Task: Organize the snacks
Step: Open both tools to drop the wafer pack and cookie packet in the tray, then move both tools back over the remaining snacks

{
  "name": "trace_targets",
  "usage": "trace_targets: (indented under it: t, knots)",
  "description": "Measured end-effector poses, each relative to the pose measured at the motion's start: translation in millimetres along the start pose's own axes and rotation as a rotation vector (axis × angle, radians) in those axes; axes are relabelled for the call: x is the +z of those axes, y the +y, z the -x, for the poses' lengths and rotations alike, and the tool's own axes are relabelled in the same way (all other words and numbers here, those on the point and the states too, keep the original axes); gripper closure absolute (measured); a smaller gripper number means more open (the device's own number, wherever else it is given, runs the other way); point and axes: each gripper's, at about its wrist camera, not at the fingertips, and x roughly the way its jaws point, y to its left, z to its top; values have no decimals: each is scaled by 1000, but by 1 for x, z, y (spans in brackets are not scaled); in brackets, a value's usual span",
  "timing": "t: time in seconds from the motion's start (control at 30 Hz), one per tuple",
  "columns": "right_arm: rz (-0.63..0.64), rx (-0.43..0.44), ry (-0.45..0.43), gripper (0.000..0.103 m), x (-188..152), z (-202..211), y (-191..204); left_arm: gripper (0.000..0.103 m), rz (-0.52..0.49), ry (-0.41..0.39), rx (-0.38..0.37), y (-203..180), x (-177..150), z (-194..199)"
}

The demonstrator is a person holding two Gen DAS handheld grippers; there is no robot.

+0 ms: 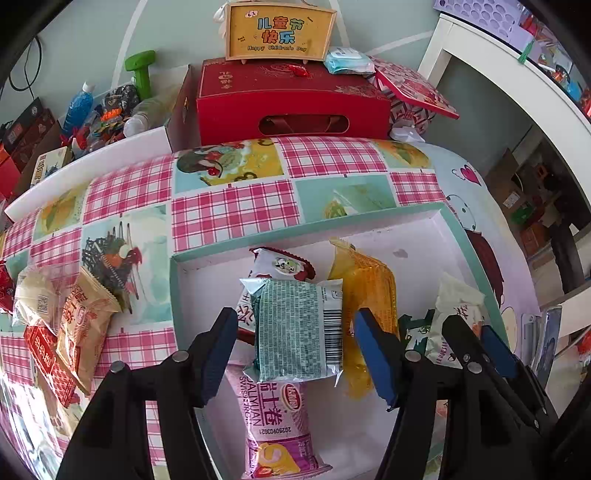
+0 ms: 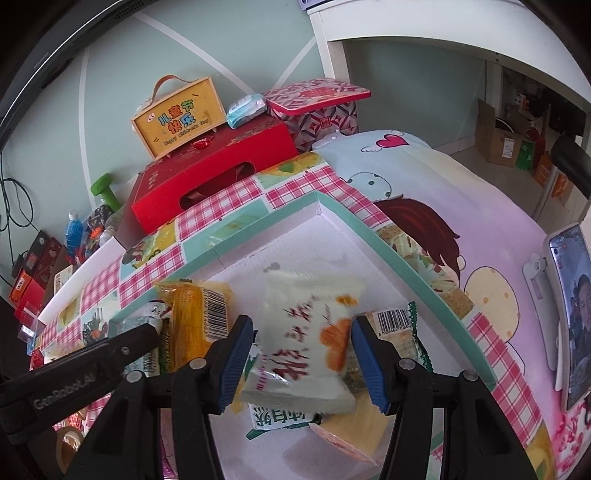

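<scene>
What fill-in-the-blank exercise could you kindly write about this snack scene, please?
1. The right gripper grips a packet whose wrapper is mainly ___.
2. The green packet lies between the ___ jaws of the left gripper.
3. The yellow case stands on a box coloured ___.
Missing words: white; open; red.

Snack packs (image 1: 295, 328) in tray (image 1: 306, 230), on table (image 1: 232, 210)

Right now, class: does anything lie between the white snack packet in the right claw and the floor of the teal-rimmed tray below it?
Yes. The right claw grips the white packet above a green-lettered packet and a pale yellow one, which cover the tray floor beneath.
</scene>
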Motion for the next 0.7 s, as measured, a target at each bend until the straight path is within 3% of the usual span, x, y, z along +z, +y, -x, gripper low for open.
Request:
trace_targets:
  t: [0.17,0.3,0.5,0.7]
  knots:
    - [17,-13,15,41,0,0,4,35,15,-10,24,6,0,7]
    - [51,-21,18,17,0,0,9,9,37,-22,48,14,-2,11]
    - [67,-25,32,0,-2,-4,12,3,83,-39,113,30,-5,10]
    - [81,-27,11,0,-1,0,15,3,118,-45,149,45,-9,11]
